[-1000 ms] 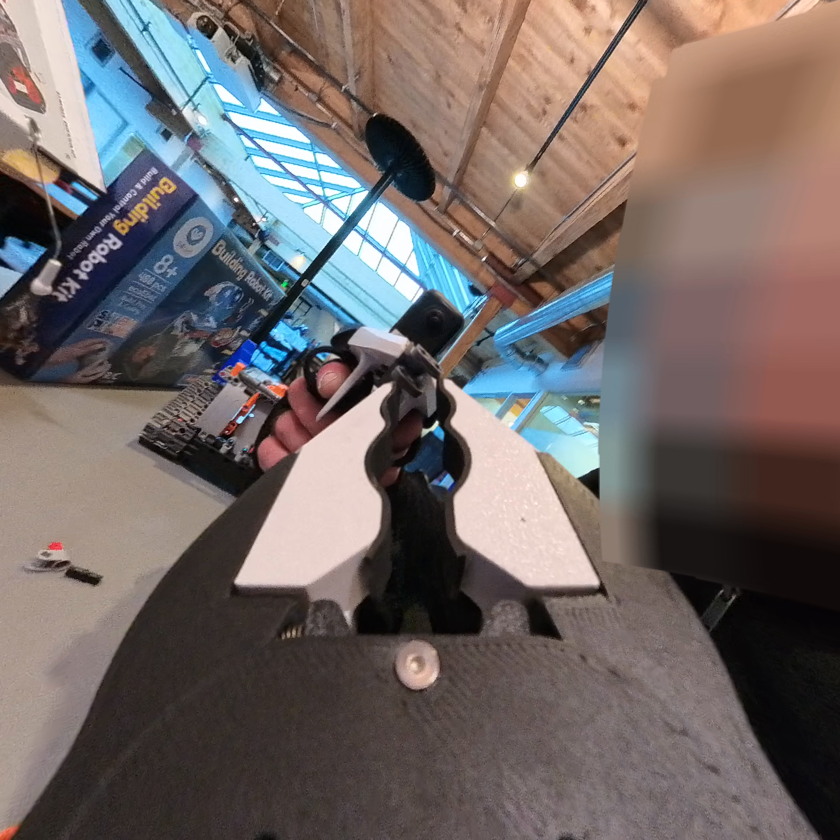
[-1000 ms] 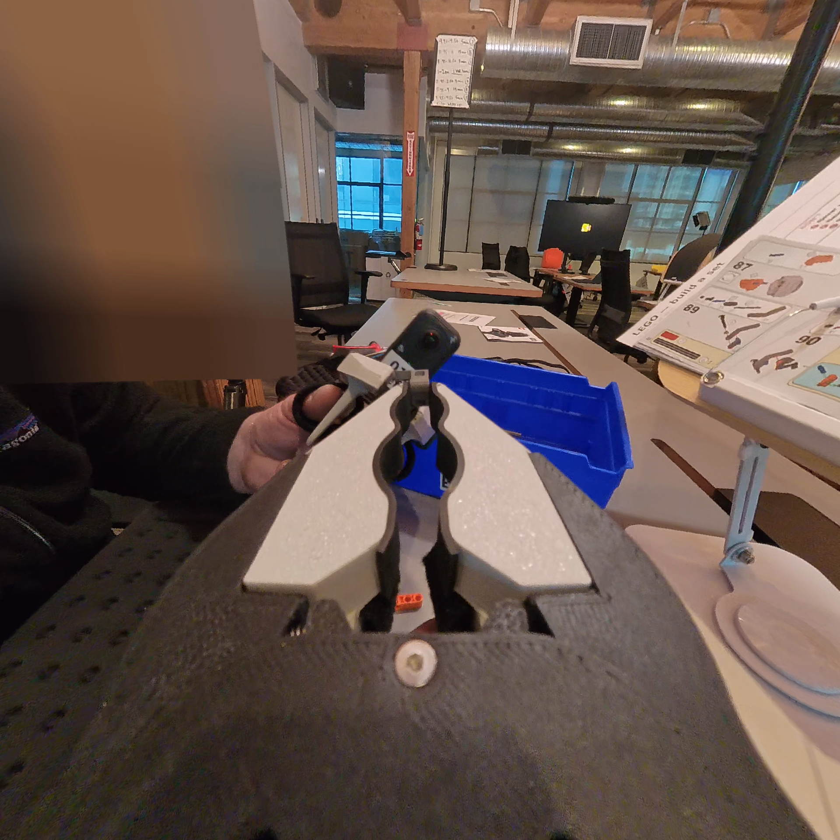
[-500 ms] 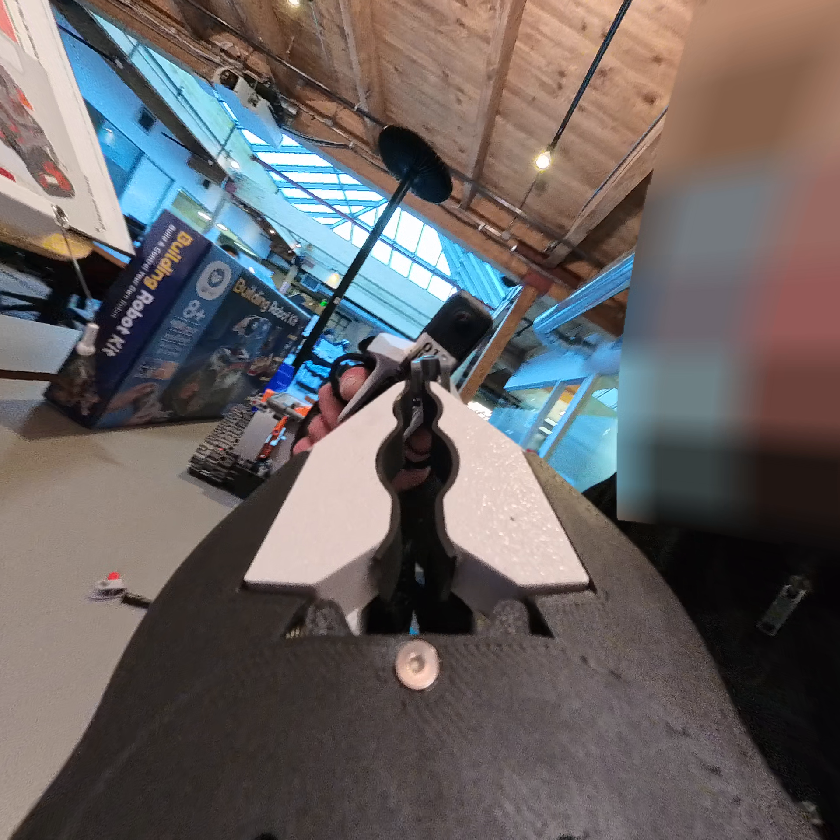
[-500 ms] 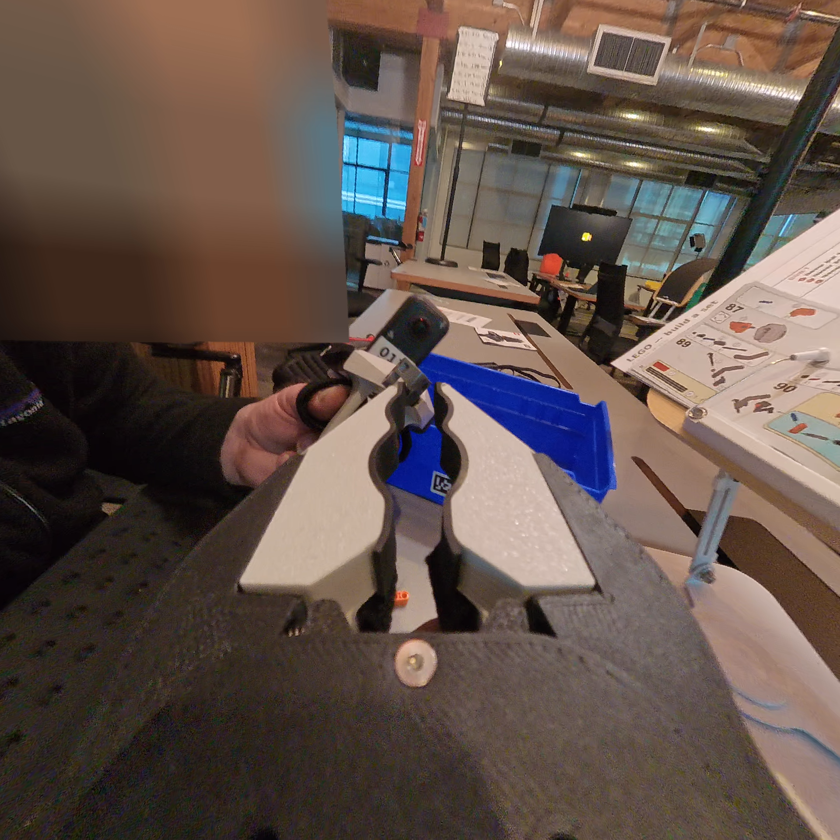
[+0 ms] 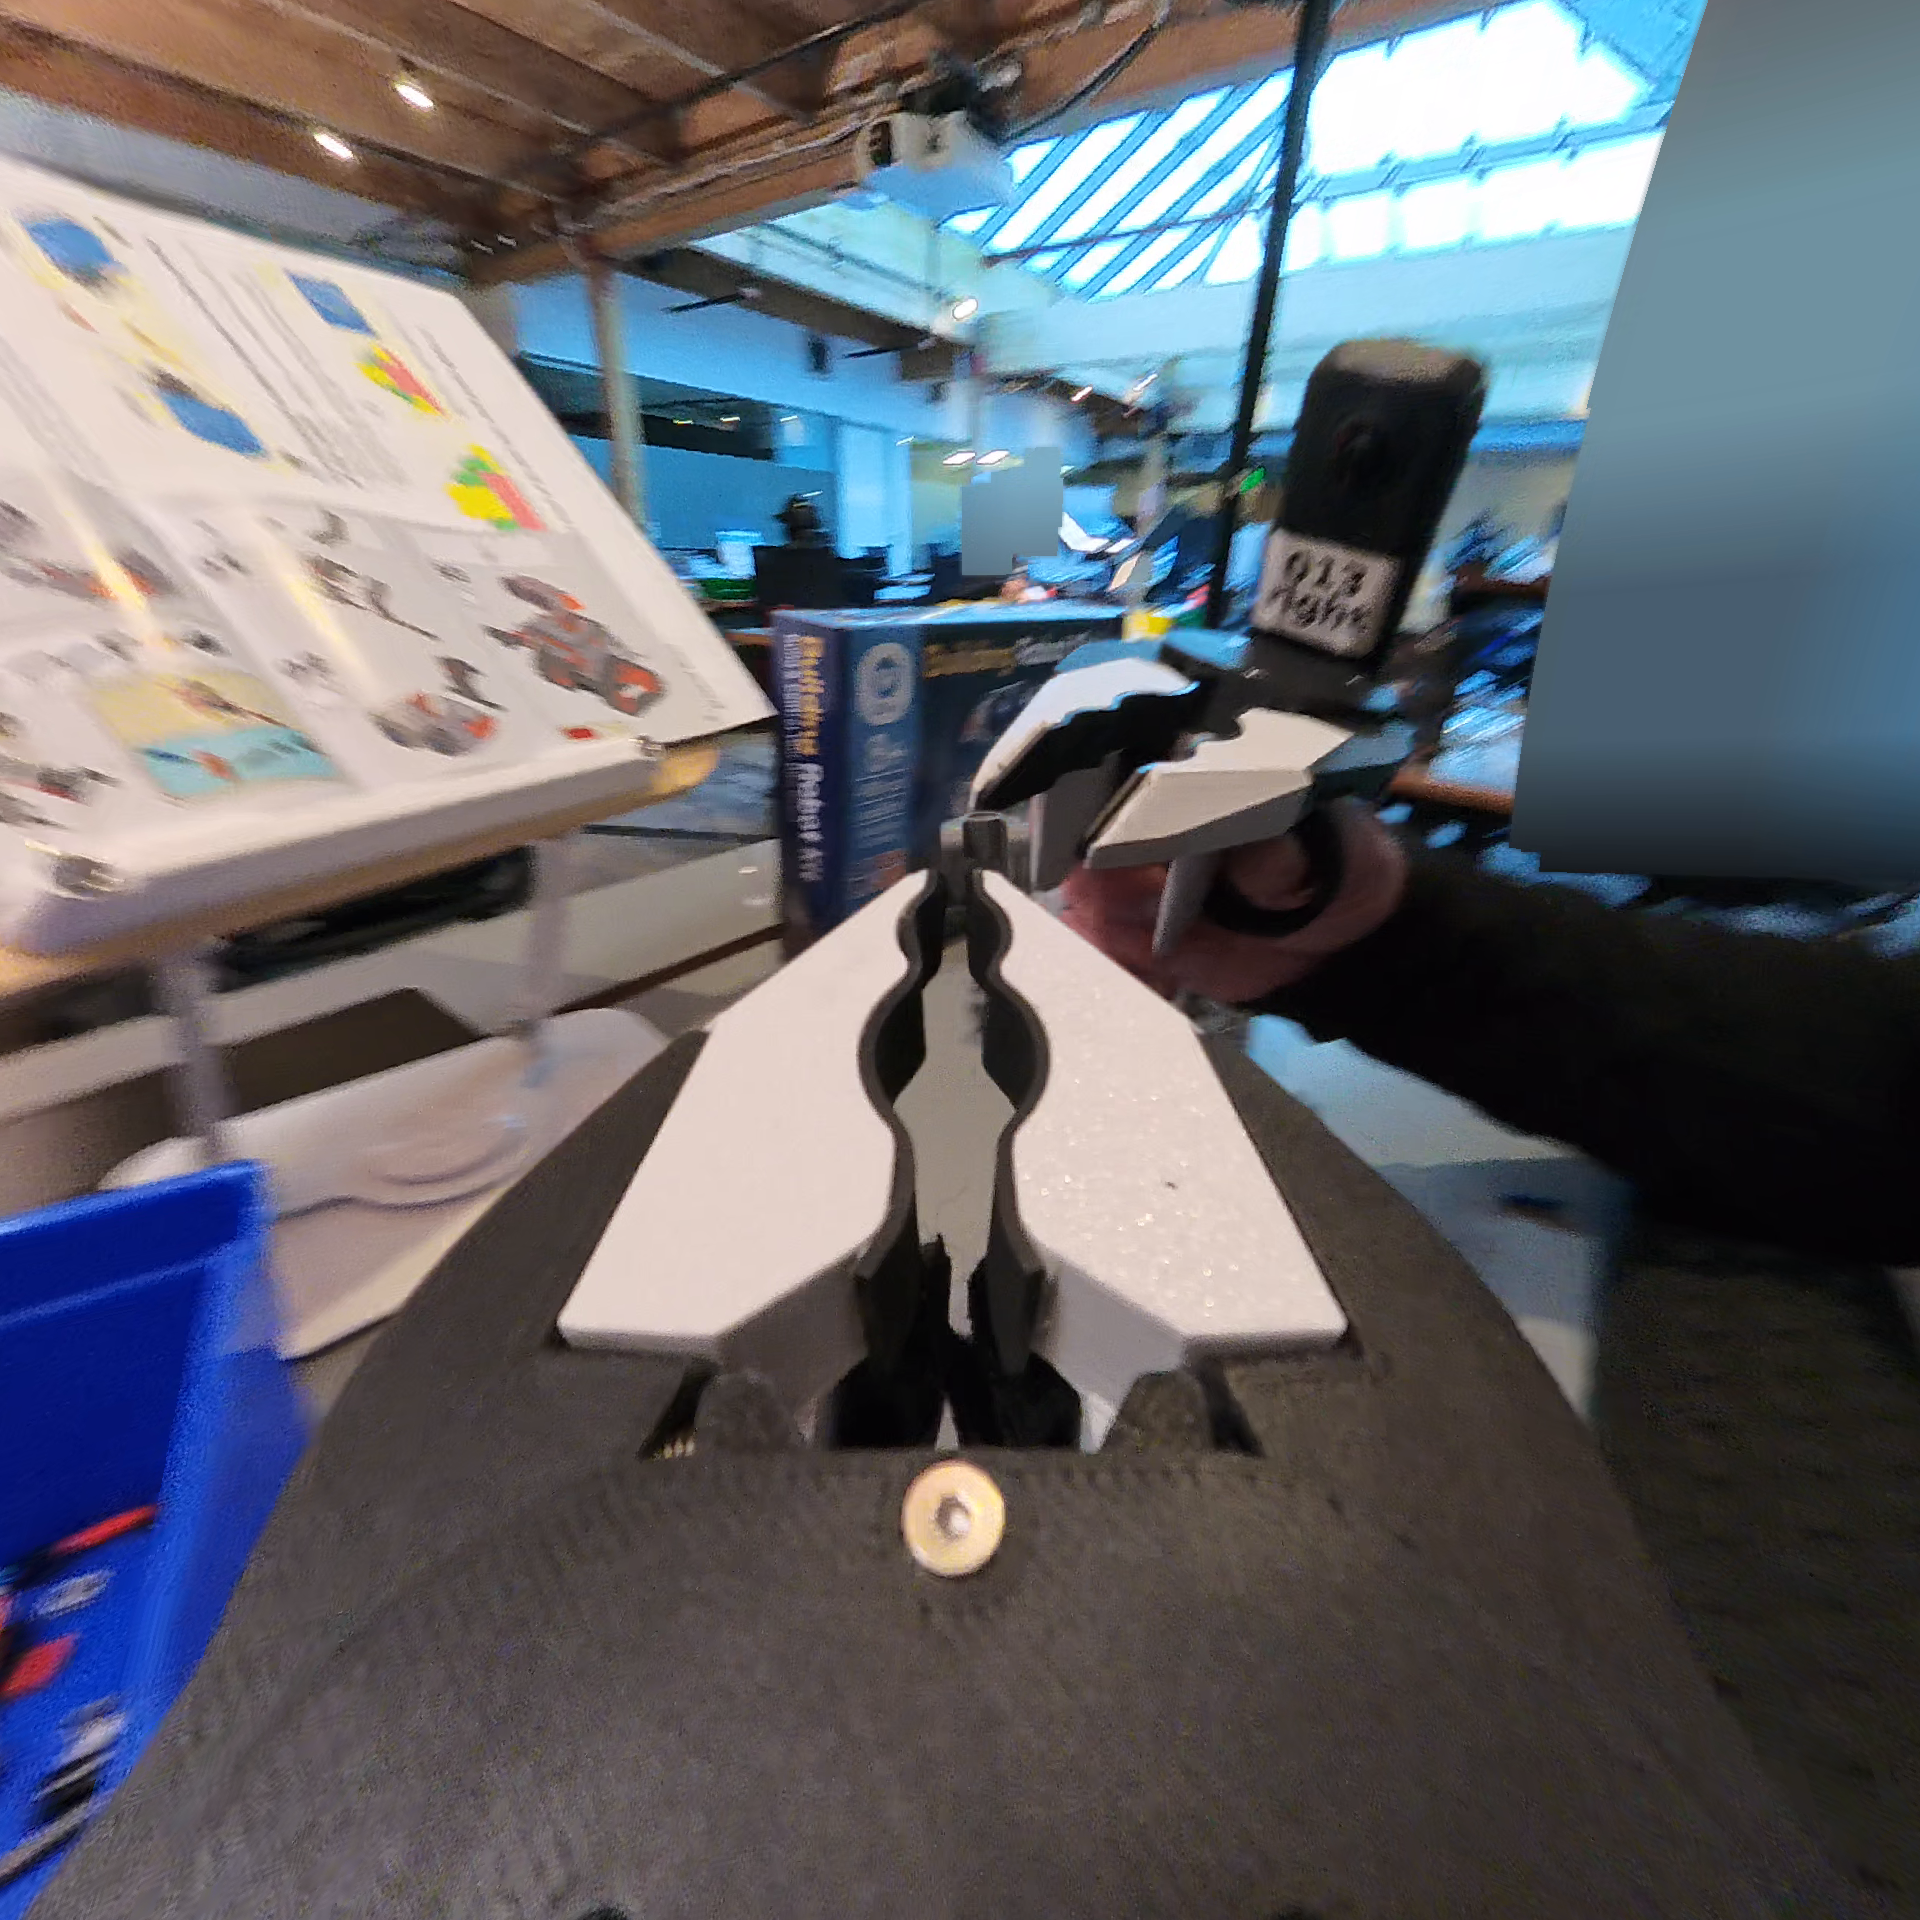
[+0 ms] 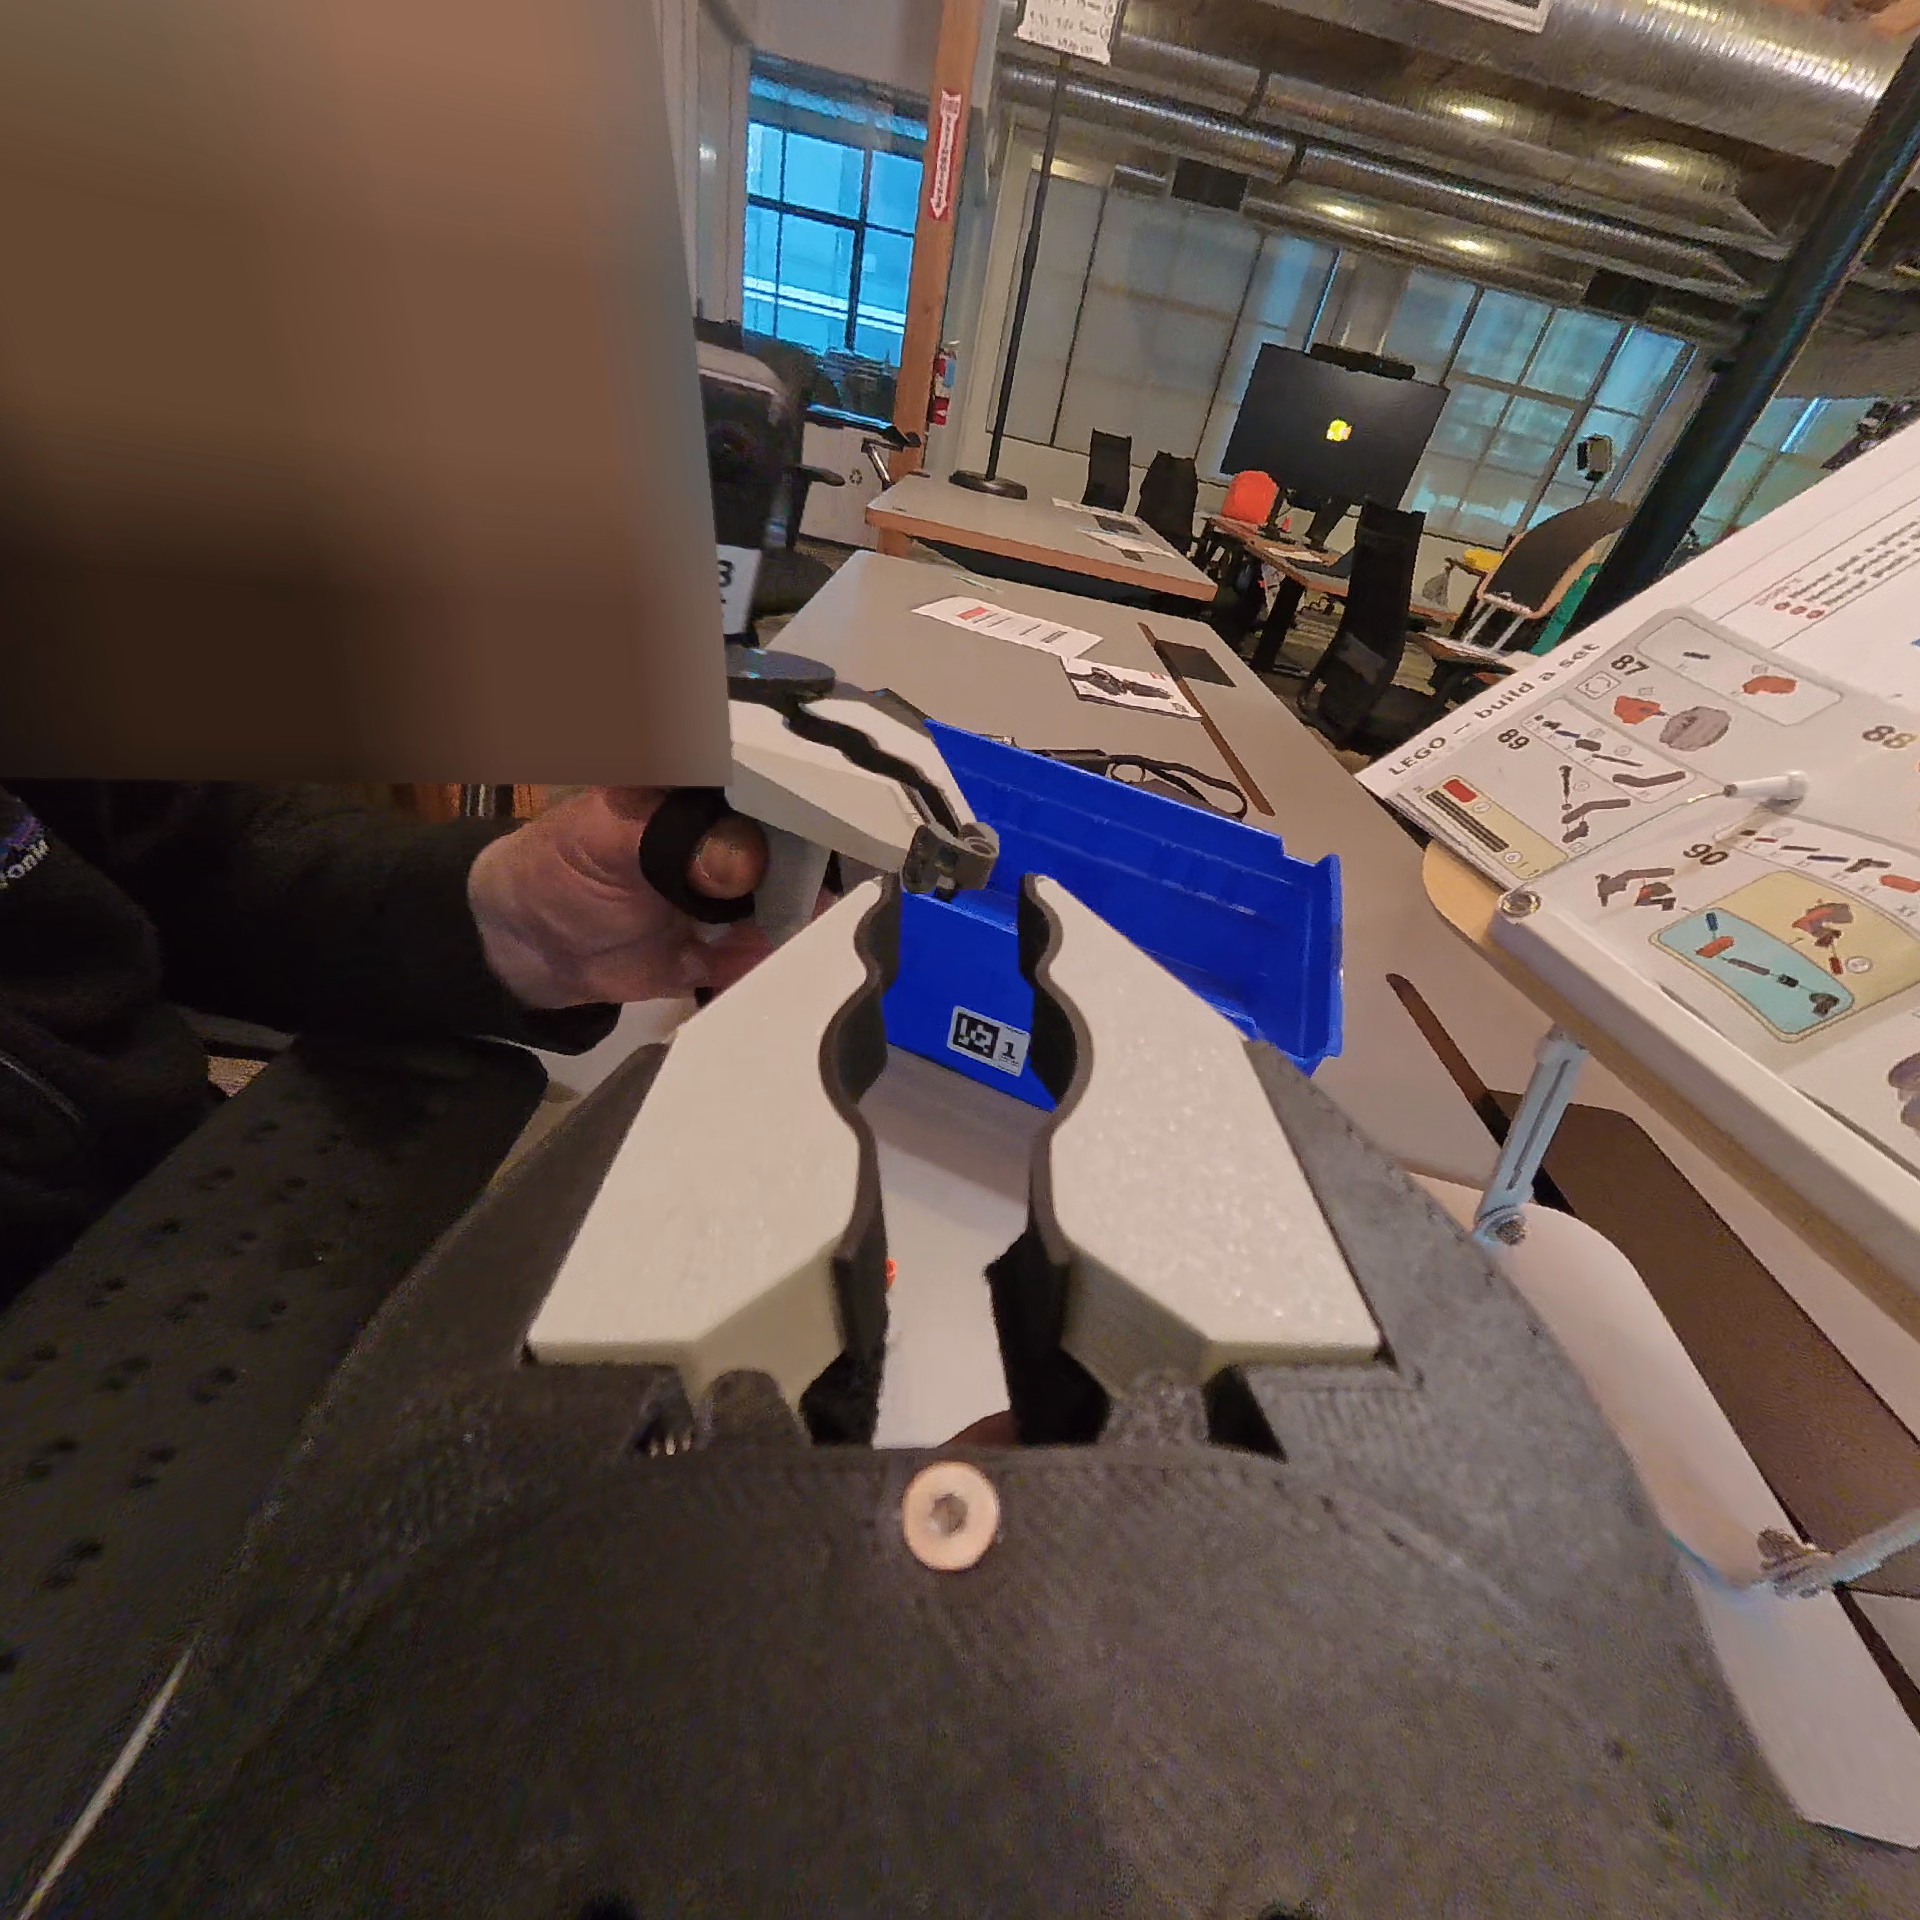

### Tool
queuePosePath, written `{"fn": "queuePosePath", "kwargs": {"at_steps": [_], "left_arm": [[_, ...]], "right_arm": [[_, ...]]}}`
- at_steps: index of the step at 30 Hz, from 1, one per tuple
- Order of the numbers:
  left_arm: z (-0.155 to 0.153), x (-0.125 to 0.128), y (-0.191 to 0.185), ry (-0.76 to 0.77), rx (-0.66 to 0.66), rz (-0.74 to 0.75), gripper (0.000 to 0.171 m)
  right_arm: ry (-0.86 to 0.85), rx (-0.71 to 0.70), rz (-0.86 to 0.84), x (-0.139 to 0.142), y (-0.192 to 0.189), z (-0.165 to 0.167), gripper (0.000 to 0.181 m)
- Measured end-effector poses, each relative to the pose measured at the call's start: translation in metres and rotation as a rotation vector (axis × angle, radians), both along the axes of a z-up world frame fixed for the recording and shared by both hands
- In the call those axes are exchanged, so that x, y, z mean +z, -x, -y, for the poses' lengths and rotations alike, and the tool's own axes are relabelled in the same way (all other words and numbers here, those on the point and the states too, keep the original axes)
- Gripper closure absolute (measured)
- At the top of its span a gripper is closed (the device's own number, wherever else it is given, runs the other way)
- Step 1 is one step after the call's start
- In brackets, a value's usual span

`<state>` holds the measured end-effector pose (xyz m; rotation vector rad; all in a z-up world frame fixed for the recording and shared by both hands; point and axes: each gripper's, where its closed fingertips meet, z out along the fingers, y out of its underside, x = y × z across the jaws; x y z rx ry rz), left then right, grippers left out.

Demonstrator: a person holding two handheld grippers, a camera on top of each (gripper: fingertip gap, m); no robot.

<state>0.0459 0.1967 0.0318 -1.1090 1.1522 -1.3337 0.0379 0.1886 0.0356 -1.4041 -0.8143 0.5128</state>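
- One small dark grey piece (image 6: 951,850) with round holes through it, short and stubby; from the left wrist view I see only its blurred dark end (image 5: 981,834).
- Both ends of it are partly covered by the left claw (image 5: 954,894), which is clamped on it, fingers drawn nearly together at the tips.
- Much of the left wrist view is smeared, so I cannot make out the piece's full shape there. A mosaic patch cuts off the top of the left claw's body in the right wrist view.
- Right claw (image 6: 956,904) stands open, a clear gap between its fingers, nothing in it.
- Held off the desk (image 6: 1299,810), the piece sits just above and beyond the right claw's tips, nearer its left finger; I cannot tell whether they touch.
- Behind the piece lies a blue bin (image 6: 1143,883) on the desk; an open instruction booklet (image 6: 1714,831) leans on a stand to the right.
- Between the right claw's finger bases a tiny orange bit (image 6: 888,1270) shows, too small to identify.
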Motion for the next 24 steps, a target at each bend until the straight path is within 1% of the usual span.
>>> {"fn": "queuePosePath", "kwargs": {"at_steps": [3, 6, 8, 16, 18, 19, 24], "left_arm": [[-0.009, -0.006, -0.001, -0.103, 0.105, -0.062, 0.17], [-0.014, -0.009, -0.001, -0.219, 0.196, -0.11, 0.171], [-0.016, -0.011, -0.002, -0.251, 0.221, -0.132, 0.171], [-0.017, -0.019, -0.004, -0.223, 0.217, -0.185, 0.17], [-0.017, -0.021, -0.004, -0.214, 0.221, -0.199, 0.17], [-0.017, -0.023, -0.004, -0.209, 0.22, -0.209, 0.171], [-0.019, -0.029, -0.004, -0.189, 0.214, -0.239, 0.17]], "right_arm": [[-0.04, -0.067, 0.069, -0.003, 0.0, -0.005, 0.16], [-0.101, -0.17, 0.206, -0.008, -0.001, -0.012, 0.159], [-0.149, -0.22, 0.297, -0.01, 0.001, -0.014, 0.159], [-0.282, -0.373, 0.601, -0.025, 0.005, -0.023, 0.159], [-0.315, -0.416, 0.669, -0.028, 0.004, -0.026, 0.16], [-0.33, -0.441, 0.7, -0.028, 0.003, -0.027, 0.164], [-0.347, -0.476, 0.779, -0.033, 0.001, -0.029, 0.166]]}}
